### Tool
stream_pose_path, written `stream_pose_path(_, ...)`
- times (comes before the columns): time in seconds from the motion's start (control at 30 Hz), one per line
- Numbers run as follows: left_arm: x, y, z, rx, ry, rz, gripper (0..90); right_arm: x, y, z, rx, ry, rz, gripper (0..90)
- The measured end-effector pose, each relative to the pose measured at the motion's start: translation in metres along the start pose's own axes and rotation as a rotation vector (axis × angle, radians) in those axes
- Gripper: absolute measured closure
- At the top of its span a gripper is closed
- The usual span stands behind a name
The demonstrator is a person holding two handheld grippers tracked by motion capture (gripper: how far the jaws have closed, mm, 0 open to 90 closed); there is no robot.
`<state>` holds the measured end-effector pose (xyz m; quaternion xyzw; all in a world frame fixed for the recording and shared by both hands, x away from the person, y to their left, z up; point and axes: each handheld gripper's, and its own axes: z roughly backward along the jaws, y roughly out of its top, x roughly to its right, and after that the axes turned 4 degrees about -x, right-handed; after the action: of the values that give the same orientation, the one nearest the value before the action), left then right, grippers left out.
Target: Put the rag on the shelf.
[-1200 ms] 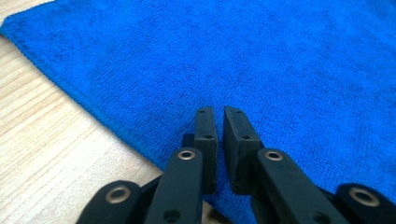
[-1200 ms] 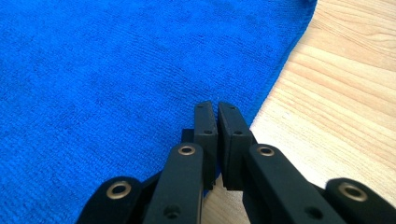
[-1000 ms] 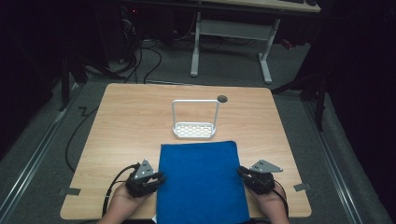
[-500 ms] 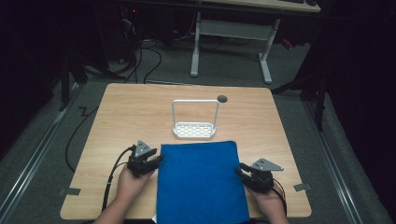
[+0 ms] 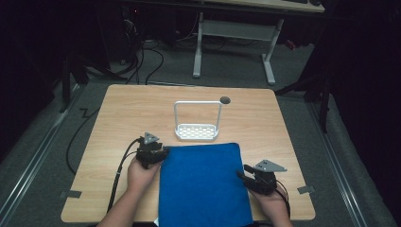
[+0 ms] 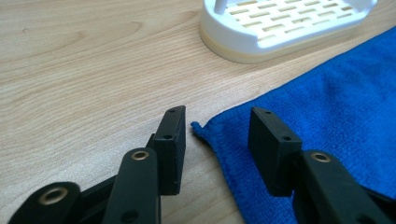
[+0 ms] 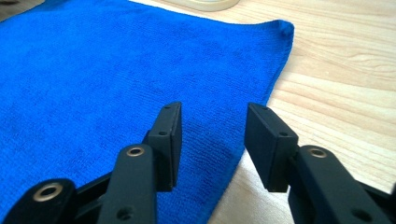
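A blue cloth point(image 5: 203, 184) lies flat on the wooden table point(image 5: 132, 109), reaching past its near edge. My left gripper point(image 5: 163, 151) is at the cloth's far left corner. In the left gripper view its jaws point(image 6: 217, 123) stand open with that corner point(image 6: 201, 128) between them, untouched; they have just closed slightly. My right gripper point(image 5: 242, 174) sits at the cloth's right edge. Its jaws point(image 7: 212, 123) have just been opening and now stand open above the edge of the cloth point(image 7: 116, 70), gripping nothing.
A white slotted rack point(image 5: 197, 125) with a tall wire handle stands just beyond the cloth's far edge and is close ahead of my left gripper point(image 6: 280, 23). A round hole point(image 5: 225, 100) is in the table's far side. Bare wood lies left and right.
My left gripper has moved away from the person along the cloth's left edge to its far corner. My right gripper has stayed put and its jaws have opened.
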<state>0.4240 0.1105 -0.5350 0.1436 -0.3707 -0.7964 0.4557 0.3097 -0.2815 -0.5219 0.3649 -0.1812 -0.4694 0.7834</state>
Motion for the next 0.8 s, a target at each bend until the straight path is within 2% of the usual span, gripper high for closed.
stream_pose_path(0.03,0.004,0.000,0.000,-0.005,0.019,-0.015,63.6,0.000,0.001,-0.002,-0.001,-0.012,0.004,55.2)
stream_pose_path(0.07,0.004,0.000,0.000,-0.005,0.019,-0.015,66.3,0.000,0.001,-0.002,-0.001,-0.012,0.004,55.2)
stream_pose_path(0.1,0.006,-0.001,0.000,-0.009,0.023,-0.031,66.3,0.000,0.001,-0.002,0.004,-0.021,0.009,54.6)
stream_pose_path(0.13,0.006,-0.001,0.000,-0.013,0.025,-0.041,73.6,0.000,0.004,-0.004,0.014,-0.037,0.005,53.0)
stream_pose_path(0.17,0.007,-0.001,0.000,-0.014,0.024,-0.049,73.6,0.000,0.004,-0.004,0.014,-0.037,0.005,53.0)
stream_pose_path(0.2,0.007,-0.001,0.000,-0.016,0.001,-0.061,83.3,0.003,0.011,-0.009,0.015,-0.041,-0.014,52.4)
stream_pose_path(0.23,0.007,-0.001,0.000,-0.017,-0.005,-0.065,86.1,0.004,0.014,-0.011,0.010,-0.044,-0.029,52.4)
stream_pose_path(0.3,0.008,-0.001,0.000,-0.019,-0.006,-0.070,87.1,0.005,0.017,-0.013,0.008,-0.044,-0.043,52.5)
stream_pose_path(0.33,0.008,-0.001,0.000,-0.018,-0.005,-0.072,87.6,0.006,0.025,-0.018,0.018,-0.056,-0.042,52.8)
stream_pose_path(0.37,0.009,-0.001,0.001,-0.017,0.000,-0.078,87.8,0.010,0.037,-0.028,0.004,-0.095,-0.030,52.9)
stream_pose_path(0.4,0.009,-0.001,0.001,-0.017,0.000,-0.078,87.9,0.010,0.037,-0.028,0.004,-0.095,-0.030,52.9)
stream_pose_path(0.43,0.008,-0.001,0.001,-0.017,-0.001,-0.079,87.9,0.013,0.041,-0.032,-0.006,-0.103,-0.044,52.7)
stream_pose_path(0.47,0.008,-0.001,0.001,-0.018,-0.006,-0.075,88.0,0.020,0.054,-0.046,-0.039,-0.117,-0.063,53.0)
stream_pose_path(0.57,0.007,-0.001,0.000,-0.013,-0.015,-0.065,88.0,0.027,0.066,-0.059,-0.066,-0.146,-0.061,54.1)
stream_pose_path(0.63,0.006,-0.001,0.000,-0.013,-0.015,-0.065,87.9,0.030,0.068,-0.063,-0.072,-0.143,-0.072,54.5)
stream_pose_path(0.73,0.005,-0.001,0.001,-0.015,-0.020,-0.061,87.9,0.036,0.071,-0.073,-0.121,-0.150,-0.090,57.2)
stream_pose_path(0.8,0.005,-0.001,0.001,-0.014,-0.020,-0.061,87.9,0.038,0.071,-0.074,-0.124,-0.145,-0.097,59.4)
